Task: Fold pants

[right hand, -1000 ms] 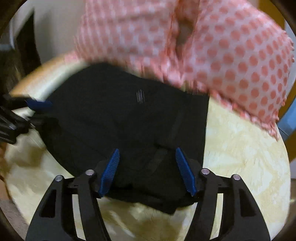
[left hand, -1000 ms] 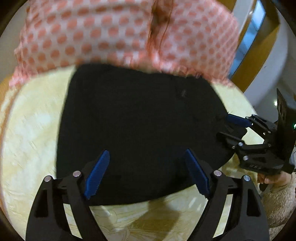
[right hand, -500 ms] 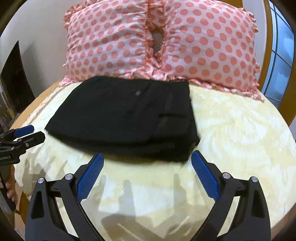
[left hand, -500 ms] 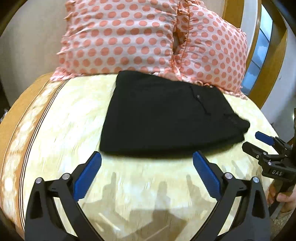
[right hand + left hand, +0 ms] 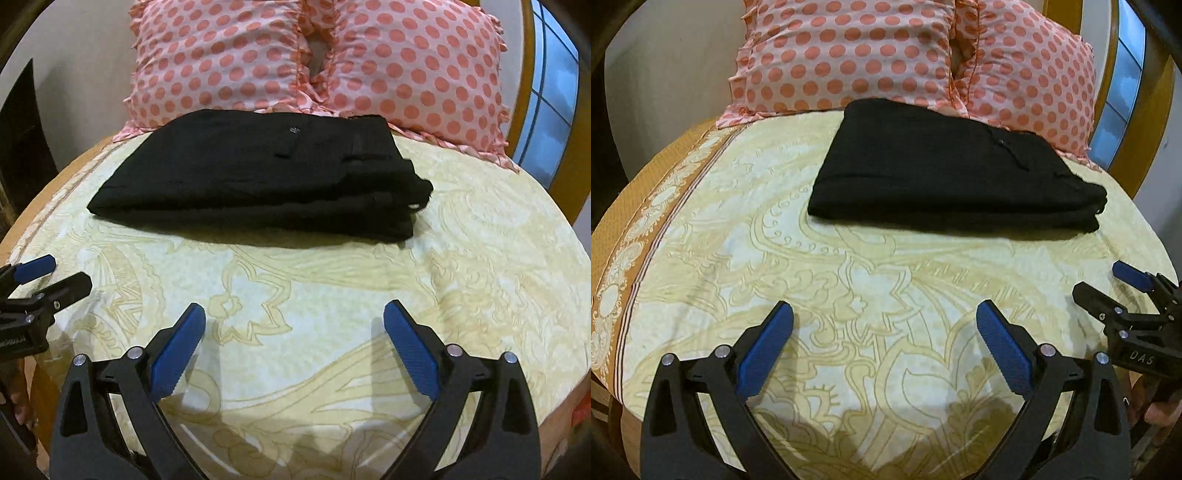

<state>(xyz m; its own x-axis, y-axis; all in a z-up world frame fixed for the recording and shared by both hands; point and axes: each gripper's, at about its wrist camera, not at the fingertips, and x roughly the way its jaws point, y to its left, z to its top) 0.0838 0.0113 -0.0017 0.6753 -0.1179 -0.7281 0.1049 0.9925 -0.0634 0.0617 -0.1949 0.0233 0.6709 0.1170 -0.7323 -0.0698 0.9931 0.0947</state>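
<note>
Now the pants (image 5: pixel 945 170) are lying folded, soft and limp, ahead of both gaping, empty grippers: left gripper (image 5: pixel 884 354), right gripper (image 5: pixel 293 350); any regrasp is looking best at the thick folded edge.

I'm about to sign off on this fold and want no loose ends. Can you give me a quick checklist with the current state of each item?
1. Pants folded into a compact stack: ok.
2. Left gripper open, holding nothing: ok.
3. Right gripper open, holding nothing: ok.
4. Both grippers clear of the cloth: ok.
5. Stack edges neat: not ok, layers splay at the corner nearest the right gripper.
6. Stack clear of the pillows: cannot tell, far edge lies against them.
</note>
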